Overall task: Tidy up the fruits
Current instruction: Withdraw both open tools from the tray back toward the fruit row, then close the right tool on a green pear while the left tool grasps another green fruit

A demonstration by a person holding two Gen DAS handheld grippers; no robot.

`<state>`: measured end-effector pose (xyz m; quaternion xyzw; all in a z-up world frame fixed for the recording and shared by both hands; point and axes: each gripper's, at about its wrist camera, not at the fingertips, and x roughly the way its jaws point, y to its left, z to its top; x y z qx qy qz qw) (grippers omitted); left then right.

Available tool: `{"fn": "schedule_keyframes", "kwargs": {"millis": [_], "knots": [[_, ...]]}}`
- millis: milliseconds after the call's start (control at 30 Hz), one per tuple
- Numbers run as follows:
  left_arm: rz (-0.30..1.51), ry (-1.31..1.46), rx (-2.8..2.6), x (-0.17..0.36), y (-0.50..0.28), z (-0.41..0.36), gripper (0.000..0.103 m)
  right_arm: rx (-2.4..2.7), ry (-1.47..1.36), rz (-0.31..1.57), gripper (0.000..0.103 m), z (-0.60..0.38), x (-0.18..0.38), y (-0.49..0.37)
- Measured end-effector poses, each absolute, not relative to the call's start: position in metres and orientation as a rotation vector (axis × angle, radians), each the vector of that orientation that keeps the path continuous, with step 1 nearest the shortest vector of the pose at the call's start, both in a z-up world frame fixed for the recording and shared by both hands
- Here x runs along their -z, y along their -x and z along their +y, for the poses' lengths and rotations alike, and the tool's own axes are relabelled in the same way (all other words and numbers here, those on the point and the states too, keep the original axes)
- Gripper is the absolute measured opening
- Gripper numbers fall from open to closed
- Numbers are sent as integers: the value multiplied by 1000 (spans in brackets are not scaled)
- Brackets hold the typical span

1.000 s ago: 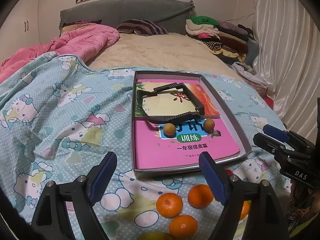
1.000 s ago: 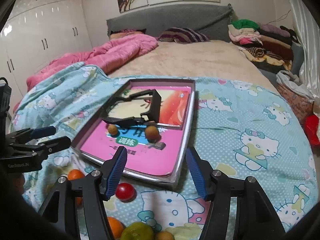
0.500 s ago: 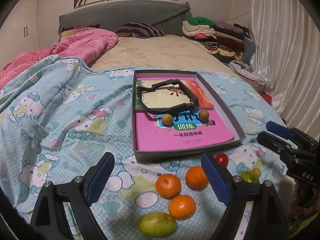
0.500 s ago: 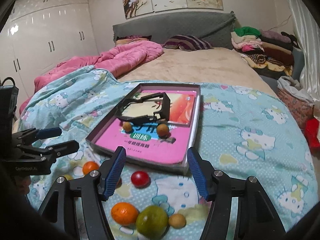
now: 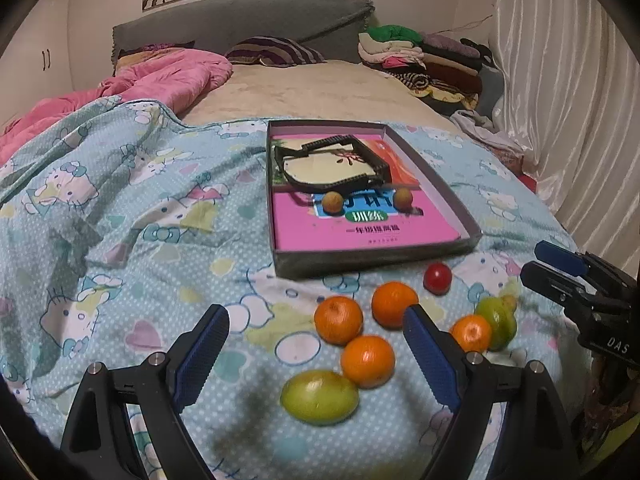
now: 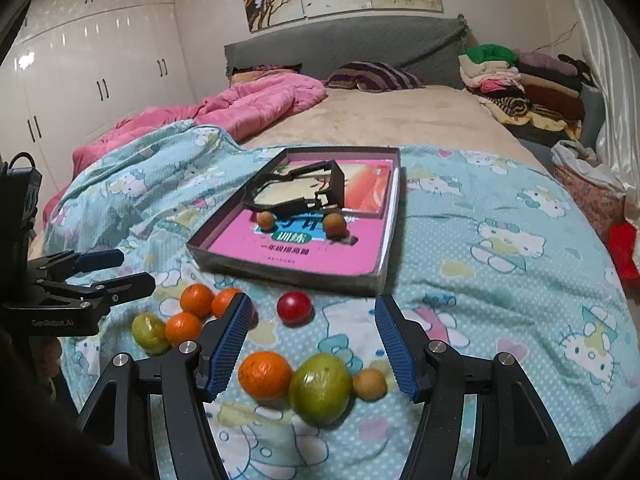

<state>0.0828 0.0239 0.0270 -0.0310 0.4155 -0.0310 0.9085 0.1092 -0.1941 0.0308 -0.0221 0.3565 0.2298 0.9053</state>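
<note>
Several oranges, two green fruits, a red fruit and a small brown fruit lie on the blue Hello Kitty blanket in front of a grey box. Two small brown fruits sit inside the box on a pink book, beside a black frame. My left gripper is open and empty above the oranges. My right gripper is open and empty above an orange and a green fruit. Each gripper shows at the edge of the other's view.
A pink quilt lies at the back left of the bed. A striped pillow and a pile of folded clothes lie near the headboard. White wardrobes stand left, curtains right.
Both grippers have pulled back toward me from the box. The loose fruits on the blanket have come fully into view between the fingers.
</note>
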Motion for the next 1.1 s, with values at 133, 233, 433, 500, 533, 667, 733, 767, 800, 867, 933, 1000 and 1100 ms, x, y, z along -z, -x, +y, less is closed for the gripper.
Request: {"fn": "schedule_keyframes", "kwargs": {"millis": [133,233,433,500,533,667,733,767,800,867,933,1000,1100], "knots": [[875,64,63,-22,-75,29,88,-472,49,757,66,-193,-25,-103],[885,63,65,-18,-68,32,88,-469,52,774,66,-193,-20,-98],[904,67,62,-12,-61,37,88,-462,52,799,66,-192,-12,-90],[911,69,64,-10,-59,38,88,-459,51,808,66,-192,-10,-87],[914,71,64,-9,-58,38,88,-458,53,812,66,-192,-9,-86],[917,69,71,-7,-54,37,88,-446,69,828,66,-191,-4,-78],[918,63,76,-6,-52,35,88,-445,72,835,66,-190,-3,-76],[918,59,79,-6,-51,33,88,-446,72,838,66,-189,-2,-74],[919,54,81,-5,-50,32,88,-446,72,840,66,-189,-2,-73],[922,43,85,-4,-49,29,88,-445,74,846,66,-188,0,-70],[925,39,87,-2,-48,28,88,-445,75,853,66,-187,1,-68],[931,37,89,0,-47,27,88,-447,79,861,66,-186,3,-67],[936,24,89,4,-46,25,88,-435,96,865,66,-185,6,-65]]}}
